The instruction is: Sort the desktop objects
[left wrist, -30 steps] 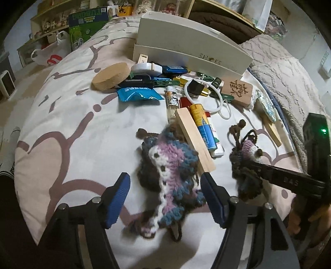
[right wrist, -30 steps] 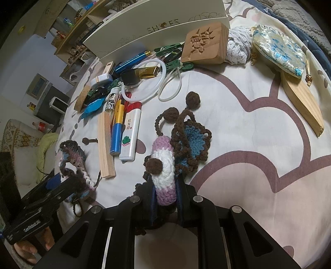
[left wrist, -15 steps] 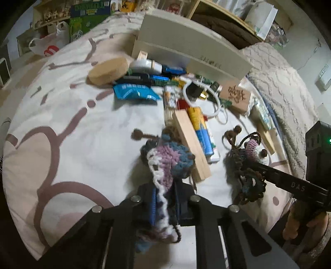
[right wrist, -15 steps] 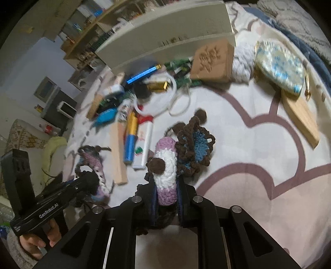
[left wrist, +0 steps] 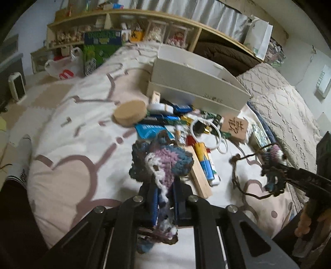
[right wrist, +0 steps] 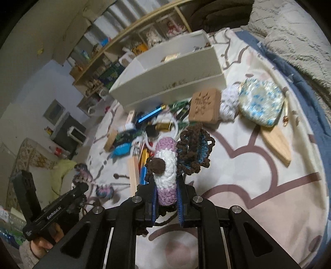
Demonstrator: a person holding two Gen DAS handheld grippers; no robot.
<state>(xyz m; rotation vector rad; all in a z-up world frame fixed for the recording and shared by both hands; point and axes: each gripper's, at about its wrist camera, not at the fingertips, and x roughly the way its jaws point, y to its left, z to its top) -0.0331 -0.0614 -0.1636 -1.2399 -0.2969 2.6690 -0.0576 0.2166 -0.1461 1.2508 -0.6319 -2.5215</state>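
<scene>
Crocheted toys gripped in both my tools, above the bed.

Left tool (left wrist: 164, 198) is closed on one crocheted toy (left wrist: 165, 163), right tool (right wrist: 166, 198) on another crocheted toy (right wrist: 167, 165); below, the cream bedspread (left wrist: 78, 149) carries clutter before a white box (left wrist: 196, 82), wooden shelves (left wrist: 124, 16) behind.

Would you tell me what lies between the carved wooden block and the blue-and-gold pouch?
A small white crocheted piece sits between the carved wooden block and the pouch, touching both; the right wrist view shows it.

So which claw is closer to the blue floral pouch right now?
Right. The right claw, shut on a crochet toy, sits just below-left of the blue floral pouch; the left claw hangs far off past the lighters.
</scene>
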